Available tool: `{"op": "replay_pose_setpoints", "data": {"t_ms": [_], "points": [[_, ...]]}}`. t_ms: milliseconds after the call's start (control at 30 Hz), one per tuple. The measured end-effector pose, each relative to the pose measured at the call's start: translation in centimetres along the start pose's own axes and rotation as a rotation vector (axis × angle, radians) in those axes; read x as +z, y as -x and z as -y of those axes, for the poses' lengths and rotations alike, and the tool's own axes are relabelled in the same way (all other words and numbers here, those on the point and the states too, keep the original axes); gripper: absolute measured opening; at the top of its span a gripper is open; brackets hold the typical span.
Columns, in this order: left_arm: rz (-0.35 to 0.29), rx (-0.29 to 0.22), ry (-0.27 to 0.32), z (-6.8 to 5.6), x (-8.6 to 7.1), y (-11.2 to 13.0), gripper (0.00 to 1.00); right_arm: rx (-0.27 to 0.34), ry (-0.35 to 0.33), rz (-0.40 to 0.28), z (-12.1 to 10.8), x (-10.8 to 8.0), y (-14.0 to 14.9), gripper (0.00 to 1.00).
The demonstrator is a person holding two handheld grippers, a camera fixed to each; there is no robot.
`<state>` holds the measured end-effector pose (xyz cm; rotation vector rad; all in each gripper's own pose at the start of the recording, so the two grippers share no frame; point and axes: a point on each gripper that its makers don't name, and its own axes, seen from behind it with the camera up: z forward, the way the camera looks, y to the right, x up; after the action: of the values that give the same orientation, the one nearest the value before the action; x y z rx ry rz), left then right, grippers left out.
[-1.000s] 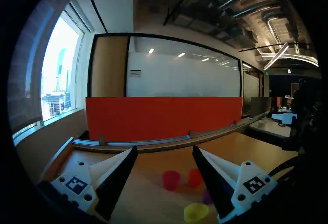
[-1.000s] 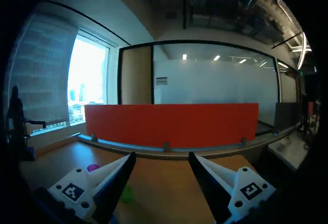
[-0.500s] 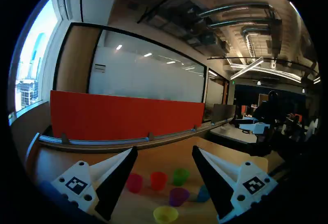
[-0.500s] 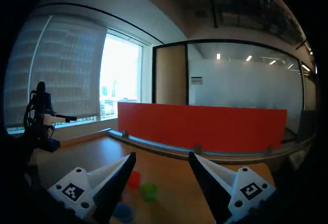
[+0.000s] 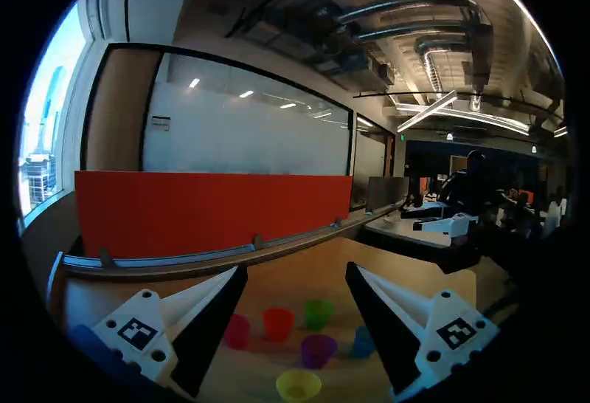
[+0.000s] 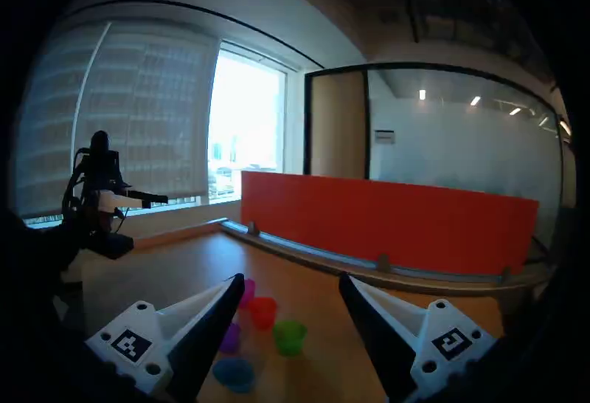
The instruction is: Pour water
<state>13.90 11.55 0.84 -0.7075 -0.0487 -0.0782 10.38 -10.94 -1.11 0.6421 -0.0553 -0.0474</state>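
Several small plastic cups stand in a cluster on a wooden table (image 5: pixel 413 270). In the left gripper view I see a magenta cup (image 5: pixel 237 331), a red cup (image 5: pixel 278 323), a green cup (image 5: pixel 318 314), a purple cup (image 5: pixel 318 350), a blue cup (image 5: pixel 362 342) and a yellow cup (image 5: pixel 298 386). My left gripper (image 5: pixel 295 269) is open above and short of them, holding nothing. In the right gripper view the magenta cup (image 6: pixel 247 292), red cup (image 6: pixel 262 311), green cup (image 6: pixel 289 336), purple cup (image 6: pixel 230 337) and blue cup (image 6: pixel 234 374) sit low between the fingers of my open, empty right gripper (image 6: pixel 290 279).
A red partition (image 5: pixel 206 207) runs along the table's far edge, also visible as the red partition (image 6: pixel 398 218). A black device on a stand (image 6: pixel 99 204) sits at the table's left end near the window. Desks and people (image 5: pixel 479 196) lie beyond the right side.
The left view has swung to the right and the right view to the left. More cups have come into sight in both. Both grippers stay open.
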Motion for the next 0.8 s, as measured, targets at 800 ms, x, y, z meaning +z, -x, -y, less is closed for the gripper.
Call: {"op": "replay_pose_setpoints", "data": {"t_ms": [800], "points": [[0.158,0.137,0.200,-2.5,0.2,3.9,0.99,-0.060,-0.255,0.194,4.8,-0.5,4.8,0.99]]}}
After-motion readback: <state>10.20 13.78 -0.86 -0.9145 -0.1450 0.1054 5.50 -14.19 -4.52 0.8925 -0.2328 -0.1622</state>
